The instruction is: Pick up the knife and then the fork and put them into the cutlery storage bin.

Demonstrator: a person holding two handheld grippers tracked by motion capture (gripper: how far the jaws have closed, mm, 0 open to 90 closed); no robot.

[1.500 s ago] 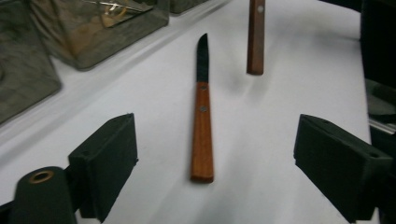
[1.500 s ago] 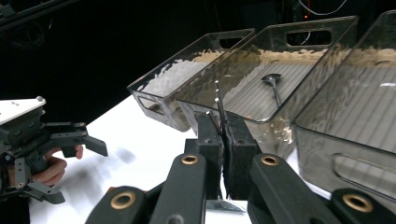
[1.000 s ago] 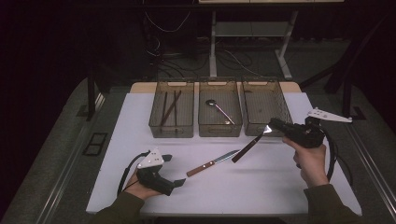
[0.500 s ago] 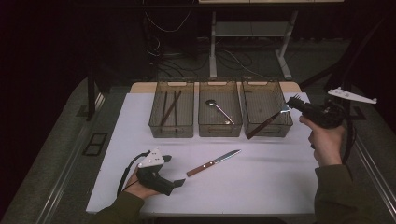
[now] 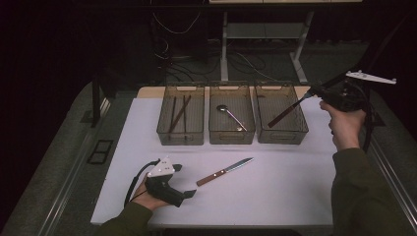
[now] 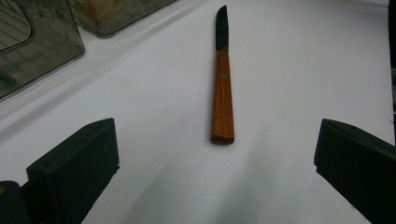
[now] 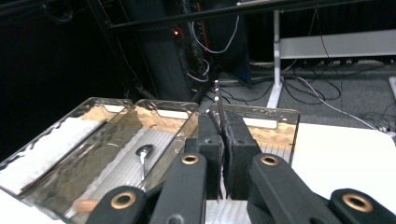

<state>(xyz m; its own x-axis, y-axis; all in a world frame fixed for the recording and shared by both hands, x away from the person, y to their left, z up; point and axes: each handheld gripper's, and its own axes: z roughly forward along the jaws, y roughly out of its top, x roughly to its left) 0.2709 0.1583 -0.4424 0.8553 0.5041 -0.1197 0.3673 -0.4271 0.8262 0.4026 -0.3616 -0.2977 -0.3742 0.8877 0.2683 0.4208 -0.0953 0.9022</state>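
White table [image 5: 295, 196], three bins at its back. Right claw [image 5: 314, 92] pinching a knife by its blade, lifted since a second ago from the table to above the right bin [image 5: 300, 132], handle hanging into it. Likely ready for release there. Second knife [image 5: 224, 171] lying before the middle bin [image 5: 231, 135]; left claw [image 5: 189, 193] spread wide, aimed at it, unmoved.

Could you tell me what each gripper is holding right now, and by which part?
The right gripper is shut on a knife, gripped at its blade end, dark handle hanging over the right bin. The left gripper is open and holds nothing.
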